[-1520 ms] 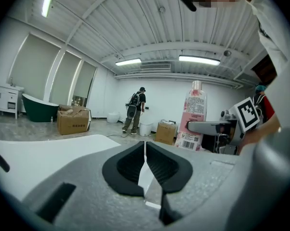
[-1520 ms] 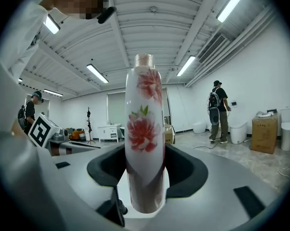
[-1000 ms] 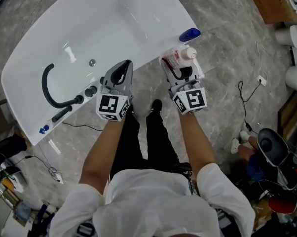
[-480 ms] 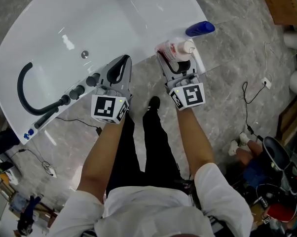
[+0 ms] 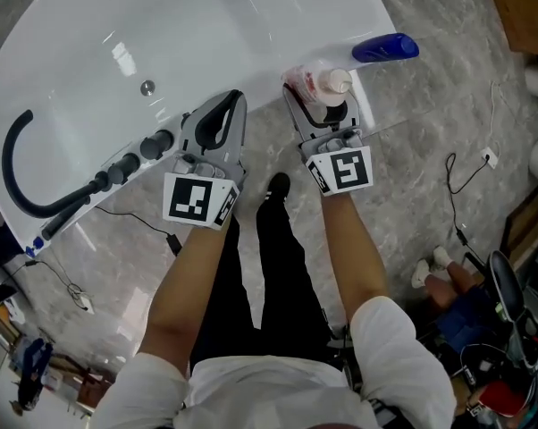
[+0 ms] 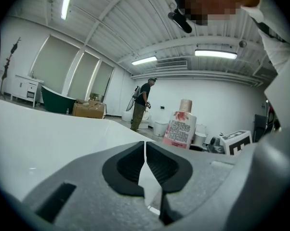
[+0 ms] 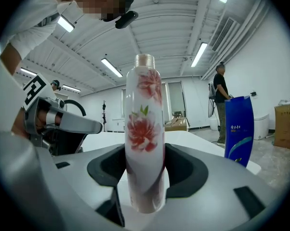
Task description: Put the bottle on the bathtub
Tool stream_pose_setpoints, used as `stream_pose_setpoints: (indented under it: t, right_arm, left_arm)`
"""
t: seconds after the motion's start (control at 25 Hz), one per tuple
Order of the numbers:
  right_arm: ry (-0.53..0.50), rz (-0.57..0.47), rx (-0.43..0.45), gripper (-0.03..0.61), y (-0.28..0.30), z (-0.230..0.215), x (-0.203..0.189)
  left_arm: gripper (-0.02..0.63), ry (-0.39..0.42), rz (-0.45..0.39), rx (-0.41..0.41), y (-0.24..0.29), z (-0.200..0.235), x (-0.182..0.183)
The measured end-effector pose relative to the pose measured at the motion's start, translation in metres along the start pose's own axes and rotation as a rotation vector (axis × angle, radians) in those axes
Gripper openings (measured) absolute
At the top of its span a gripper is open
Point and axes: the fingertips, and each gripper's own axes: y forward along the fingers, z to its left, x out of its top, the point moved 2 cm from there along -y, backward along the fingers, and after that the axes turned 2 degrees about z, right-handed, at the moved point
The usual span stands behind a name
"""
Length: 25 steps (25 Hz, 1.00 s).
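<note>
I'd swung the bottle (image 5: 327,82) in to the bathtub (image 5: 162,25) rim near the blue bottle (image 5: 385,48), right hand-held gripper (image 5: 327,104) clamped on it; whether it had touched down, I couldn't tell. Left hand-held gripper (image 5: 217,125) clenched, empty.

You have no text here that can be read. The label on your flowered bottle (image 6: 179,131) carries a block of fine print, too small to make out. The blue bottle (image 7: 239,129) bears small white characters, also illegible. The left marker cube (image 5: 200,201) and right marker cube (image 5: 345,170) show only black-and-white square patterns, not letters or numbers.
</note>
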Motion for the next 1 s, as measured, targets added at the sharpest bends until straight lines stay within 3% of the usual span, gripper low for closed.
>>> stream_pose_setpoints:
  t: [1.0]
  right_arm:
    - [-0.038,-0.001,0.016,0.236,0.025,-0.006,-0.025]
  left_arm:
    - [0.021,0.016,-0.024,-0.011,0.010,-0.008,-0.016]
